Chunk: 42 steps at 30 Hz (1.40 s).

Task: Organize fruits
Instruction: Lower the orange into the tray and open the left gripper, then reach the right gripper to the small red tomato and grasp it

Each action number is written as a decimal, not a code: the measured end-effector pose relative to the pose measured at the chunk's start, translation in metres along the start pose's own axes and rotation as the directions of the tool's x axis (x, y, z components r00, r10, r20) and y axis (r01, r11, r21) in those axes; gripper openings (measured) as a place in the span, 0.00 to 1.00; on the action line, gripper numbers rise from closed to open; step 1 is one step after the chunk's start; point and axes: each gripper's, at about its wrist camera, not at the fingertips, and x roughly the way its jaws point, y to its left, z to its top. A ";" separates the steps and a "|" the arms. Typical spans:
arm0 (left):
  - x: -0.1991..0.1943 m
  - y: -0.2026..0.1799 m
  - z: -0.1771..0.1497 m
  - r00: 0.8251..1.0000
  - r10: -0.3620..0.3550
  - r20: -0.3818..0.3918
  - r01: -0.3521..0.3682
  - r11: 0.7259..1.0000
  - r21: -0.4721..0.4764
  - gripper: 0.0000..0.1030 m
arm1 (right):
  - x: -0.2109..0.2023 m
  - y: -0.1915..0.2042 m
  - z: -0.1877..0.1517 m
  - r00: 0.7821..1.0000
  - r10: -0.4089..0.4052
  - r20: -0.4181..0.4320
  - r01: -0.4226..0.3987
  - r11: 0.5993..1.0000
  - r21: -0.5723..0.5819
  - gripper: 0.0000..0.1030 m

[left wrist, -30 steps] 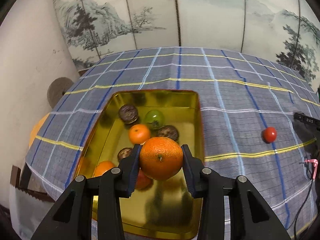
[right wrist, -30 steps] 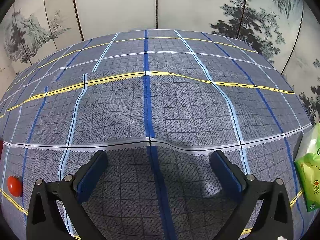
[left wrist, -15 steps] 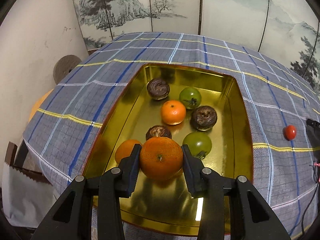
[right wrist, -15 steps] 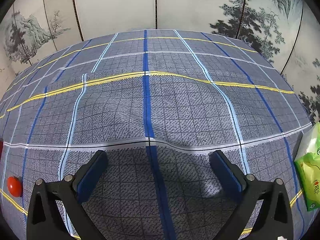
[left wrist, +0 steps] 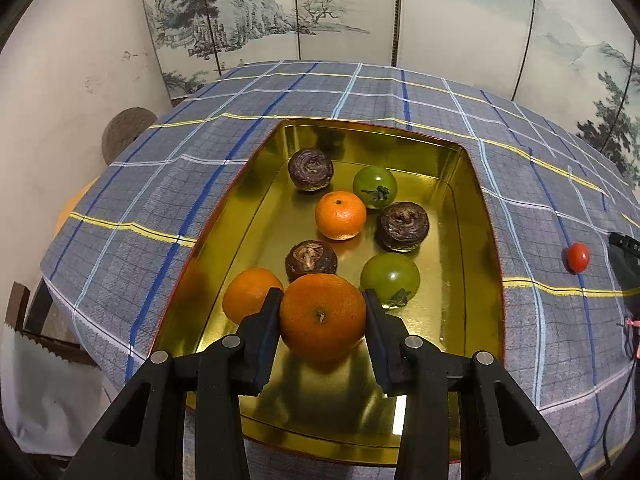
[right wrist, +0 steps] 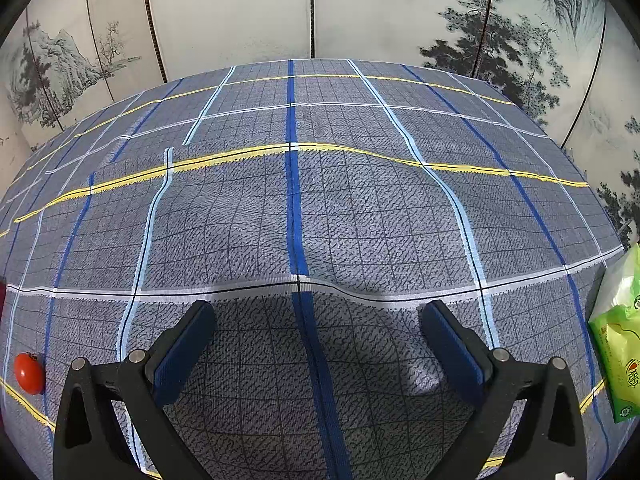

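My left gripper (left wrist: 322,310) is shut on a large orange (left wrist: 322,316) and holds it low over the near end of a gold tray (left wrist: 472,240). In the tray lie two smaller oranges (left wrist: 340,214), two green tomatoes (left wrist: 390,279) and three dark brown fruits (left wrist: 403,226). A small red tomato (left wrist: 577,257) lies on the cloth right of the tray; it also shows in the right wrist view (right wrist: 29,373) at far left. My right gripper (right wrist: 318,326) is open and empty above the plaid cloth.
A blue-grey plaid tablecloth (right wrist: 320,200) covers the table. A green packet (right wrist: 618,344) lies at the right edge. A painted folding screen (left wrist: 360,12) stands behind. A black device with a cable (left wrist: 622,256) sits right of the red tomato.
My left gripper has carried the large orange forward and down over the tray, so more of the fruit in it shows. The right gripper has not moved.
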 end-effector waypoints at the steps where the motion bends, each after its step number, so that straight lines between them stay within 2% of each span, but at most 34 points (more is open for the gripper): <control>1: -0.001 -0.001 0.000 1.000 -0.011 -0.004 0.011 1.000 -0.002 0.40 | 0.000 0.000 0.000 1.000 0.000 0.000 0.000 1.000 0.000 1.00; 4: -0.006 -0.006 -0.001 0.999 -0.041 -0.002 0.041 0.999 0.004 0.40 | 0.000 0.000 0.000 1.000 0.000 0.000 0.000 1.000 0.000 1.00; 8: -0.008 -0.016 -0.003 0.999 -0.046 0.008 0.045 0.998 0.041 0.40 | 0.000 0.000 0.000 1.000 0.000 0.000 0.000 1.000 0.000 1.00; 13: -0.003 -0.024 -0.002 0.998 -0.062 -0.014 0.063 0.997 0.049 0.40 | 0.000 0.000 0.000 1.000 0.000 0.000 0.000 1.000 0.000 1.00; 29: -0.004 -0.034 -0.008 1.000 -0.009 -0.011 0.010 0.995 0.098 0.41 | 0.000 0.000 0.000 1.000 0.000 0.000 0.000 1.000 0.000 1.00; 42: -0.016 -0.041 -0.008 0.998 0.033 0.054 -0.040 0.990 0.137 0.42 | 0.000 -0.001 0.000 1.000 0.000 -0.001 0.000 1.000 0.002 1.00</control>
